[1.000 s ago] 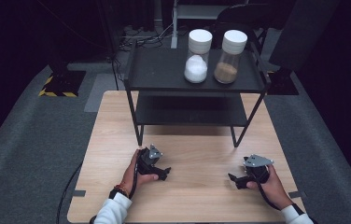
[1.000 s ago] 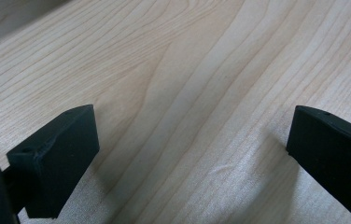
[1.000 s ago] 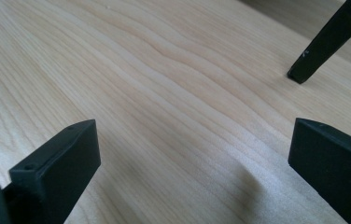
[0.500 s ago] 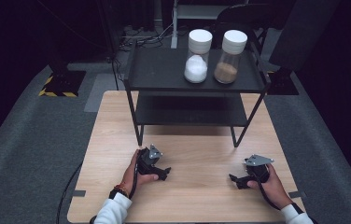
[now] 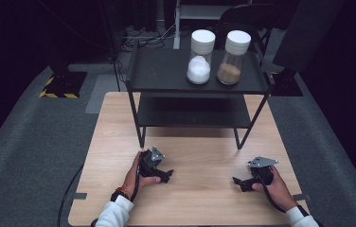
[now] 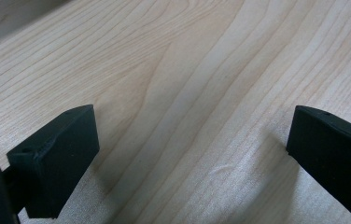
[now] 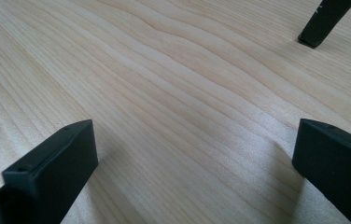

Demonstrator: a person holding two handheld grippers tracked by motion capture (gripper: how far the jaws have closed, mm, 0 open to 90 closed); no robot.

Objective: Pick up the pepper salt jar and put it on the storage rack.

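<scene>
Two lidded clear jars stand on top of a black two-tier shelf (image 5: 166, 75) at the table's far side: one with white powder (image 5: 200, 57), one with brown powder (image 5: 232, 57). My left gripper (image 5: 166, 176) rests on the wooden table (image 5: 200, 198) near its front, jaws pointing right. My right gripper (image 5: 238, 182) rests at the front right, jaws pointing left. In the left gripper view the left gripper (image 6: 190, 163) stands open over bare wood. In the right gripper view the right gripper (image 7: 194, 172) is open too, nothing between the jaws.
A black shelf leg (image 7: 323, 21) stands ahead of the right gripper. The shelf's lower tier (image 5: 192, 113) is bare. Grey carpet (image 5: 29, 142) surrounds the table, with cables and dark stands at the back.
</scene>
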